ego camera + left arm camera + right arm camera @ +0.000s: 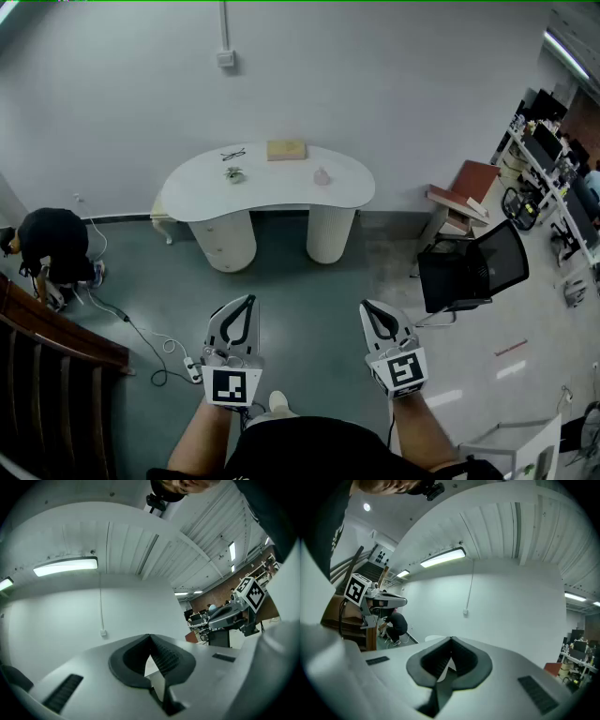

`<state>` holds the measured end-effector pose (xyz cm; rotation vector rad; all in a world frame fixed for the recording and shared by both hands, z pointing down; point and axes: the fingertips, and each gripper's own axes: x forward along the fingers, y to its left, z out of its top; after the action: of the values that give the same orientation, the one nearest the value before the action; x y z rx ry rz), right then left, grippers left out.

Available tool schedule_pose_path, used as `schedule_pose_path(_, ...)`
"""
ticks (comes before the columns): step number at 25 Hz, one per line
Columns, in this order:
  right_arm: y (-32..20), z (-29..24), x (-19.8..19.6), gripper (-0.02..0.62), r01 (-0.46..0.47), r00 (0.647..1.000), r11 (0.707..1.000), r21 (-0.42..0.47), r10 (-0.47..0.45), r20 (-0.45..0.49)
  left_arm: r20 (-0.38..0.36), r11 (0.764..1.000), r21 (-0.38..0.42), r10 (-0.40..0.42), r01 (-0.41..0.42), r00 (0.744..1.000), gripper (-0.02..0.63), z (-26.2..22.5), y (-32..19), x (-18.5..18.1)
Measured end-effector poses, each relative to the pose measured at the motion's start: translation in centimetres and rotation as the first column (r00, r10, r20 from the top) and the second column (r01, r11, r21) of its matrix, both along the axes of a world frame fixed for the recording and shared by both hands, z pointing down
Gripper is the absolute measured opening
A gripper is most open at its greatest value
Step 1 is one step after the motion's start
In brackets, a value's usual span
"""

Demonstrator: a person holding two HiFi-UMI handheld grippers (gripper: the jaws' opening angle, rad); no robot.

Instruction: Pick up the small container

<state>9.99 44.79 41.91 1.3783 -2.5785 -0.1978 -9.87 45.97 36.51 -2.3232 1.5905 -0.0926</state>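
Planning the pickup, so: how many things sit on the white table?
4: glasses back left, a small greenish thing just in front of them, a tan box back centre, the small container front right.

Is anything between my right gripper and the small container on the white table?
Nothing visible does. Only open floor lies between the right gripper and the table; the small container stands by itself on the table's right part.

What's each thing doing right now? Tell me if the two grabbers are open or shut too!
Left gripper: jaws shut, empty, held far from the table.
Right gripper: jaws shut, empty, held far from the table.
Small container: standing on the table, untouched.
Glasses: lying on the table.
Tan box: lying flat on the table.
Chair: empty, off to the side.
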Motion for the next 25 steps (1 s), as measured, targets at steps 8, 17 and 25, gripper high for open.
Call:
schedule_pose_path(8, -2.4, -0.4, -4.0, 0.028, -0.027, 0.999, 1.0, -0.008, 0.028, 0.043, -0.026, 0.999, -0.036, 0.019, -0.02, 0.999, 0.005, 0.5, -3.1, -4.4)
schedule_pose_path(17, -2.9, -0.8, -6.3, 0.029, -0.084, 0.996, 0.996, 0.002, 0.084, 0.035, -0.017, 0.997, -0.004, 0.073, -0.073, 0.997, 0.005, 0.4, -5.1, -7.4)
schedule_pose_path(25, -3.9, -0.5, -5.7, 0.201, -0.114, 0.99, 0.993, -0.04, 0.117, 0.081, -0.073, 0.998, -0.017, 0.064, -0.066, 0.995, 0.005, 1.0, -7.4, -7.8)
